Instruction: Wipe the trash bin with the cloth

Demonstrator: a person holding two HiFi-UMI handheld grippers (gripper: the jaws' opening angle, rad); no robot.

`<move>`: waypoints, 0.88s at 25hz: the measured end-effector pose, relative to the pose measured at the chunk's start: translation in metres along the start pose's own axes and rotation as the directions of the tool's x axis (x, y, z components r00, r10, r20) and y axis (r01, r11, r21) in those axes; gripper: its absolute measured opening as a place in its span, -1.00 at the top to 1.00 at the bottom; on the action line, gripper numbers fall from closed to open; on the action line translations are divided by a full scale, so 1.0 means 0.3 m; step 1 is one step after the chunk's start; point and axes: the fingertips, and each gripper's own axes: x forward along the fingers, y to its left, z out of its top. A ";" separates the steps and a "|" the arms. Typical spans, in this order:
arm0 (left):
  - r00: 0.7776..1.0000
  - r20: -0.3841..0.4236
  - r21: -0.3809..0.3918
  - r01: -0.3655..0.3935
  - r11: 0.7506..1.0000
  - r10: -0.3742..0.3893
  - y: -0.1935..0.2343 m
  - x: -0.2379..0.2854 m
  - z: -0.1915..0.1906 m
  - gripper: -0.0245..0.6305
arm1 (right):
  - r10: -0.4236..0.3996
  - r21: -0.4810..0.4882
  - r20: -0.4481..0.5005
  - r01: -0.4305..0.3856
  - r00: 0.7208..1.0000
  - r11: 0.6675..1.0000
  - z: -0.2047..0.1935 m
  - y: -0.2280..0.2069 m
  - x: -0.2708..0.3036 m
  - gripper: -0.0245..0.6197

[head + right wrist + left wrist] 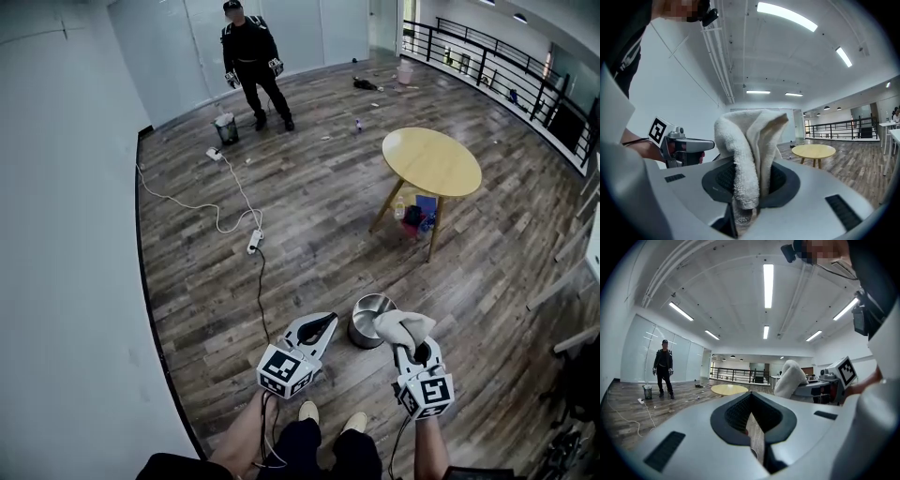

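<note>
- my right gripper (412, 352) is clamped on the cloth (403, 325). the cloth stands up out of the jaws in a folded bunch, so i judge a soft pad will meet the metal first.
- my left gripper (323, 329) has its jaws narrow, nearly together, with nothing between them. it hangs free, i think to steady the bin.
- the trash bin (359, 330), round and metal, stands on the wood floor (309, 234) just ahead of my feet, between the two grippers.
- the cloth hangs close over its rim; i cannot tell if they touch.
- its inside looks shiny and bare, with no rubbish showing.
</note>
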 end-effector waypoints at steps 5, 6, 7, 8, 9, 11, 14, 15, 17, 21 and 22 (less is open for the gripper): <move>1.000 -0.002 -0.001 -0.002 1.000 0.002 -0.018 -0.053 0.091 0.93 | -0.017 0.046 0.003 0.017 1.000 0.999 0.077 0.022 -0.055 0.67; 1.000 -0.004 -0.001 0.000 1.000 0.000 -0.029 -0.064 0.105 0.93 | -0.019 0.049 -0.001 0.019 1.000 0.999 0.087 0.029 -0.071 0.67; 1.000 -0.006 -0.002 0.001 1.000 -0.001 -0.039 -0.075 0.116 0.93 | -0.021 0.051 -0.004 0.021 1.000 0.998 0.095 0.036 -0.087 0.67; 1.000 -0.008 -0.003 0.001 1.000 -0.001 -0.049 -0.085 0.125 0.93 | -0.022 0.053 -0.007 0.022 1.000 0.998 0.101 0.042 -0.102 0.67; 1.000 -0.008 -0.003 0.001 1.000 -0.001 -0.057 -0.091 0.134 0.93 | -0.024 0.054 -0.008 0.024 1.000 0.998 0.107 0.046 -0.114 0.67; 1.000 -0.006 -0.003 0.001 1.000 -0.001 -0.069 -0.100 0.153 0.93 | -0.026 0.058 -0.008 0.027 1.000 0.998 0.121 0.051 -0.132 0.67; 1.000 -0.006 -0.001 0.004 1.000 -0.004 -0.085 -0.108 0.171 0.93 | -0.029 0.061 -0.009 0.030 1.000 0.998 0.134 0.063 -0.147 0.67; 1.000 -0.007 -0.002 0.006 1.000 -0.006 -0.093 -0.111 0.173 0.93 | -0.030 0.062 -0.011 0.030 0.999 0.998 0.133 0.067 -0.153 0.67; 1.000 -0.004 -0.005 0.006 1.000 -0.006 -0.112 -0.119 0.177 0.93 | -0.026 0.065 -0.010 0.027 1.000 0.998 0.134 0.074 -0.167 0.67; 1.000 0.019 -0.002 0.004 1.000 -0.004 -0.124 -0.116 0.207 0.93 | -0.019 0.056 0.004 0.019 1.000 0.998 0.149 0.083 -0.168 0.67; 1.000 0.019 -0.004 0.004 1.000 -0.004 -0.125 -0.114 0.209 0.93 | -0.019 0.057 0.003 0.018 1.000 0.998 0.152 0.085 -0.168 0.67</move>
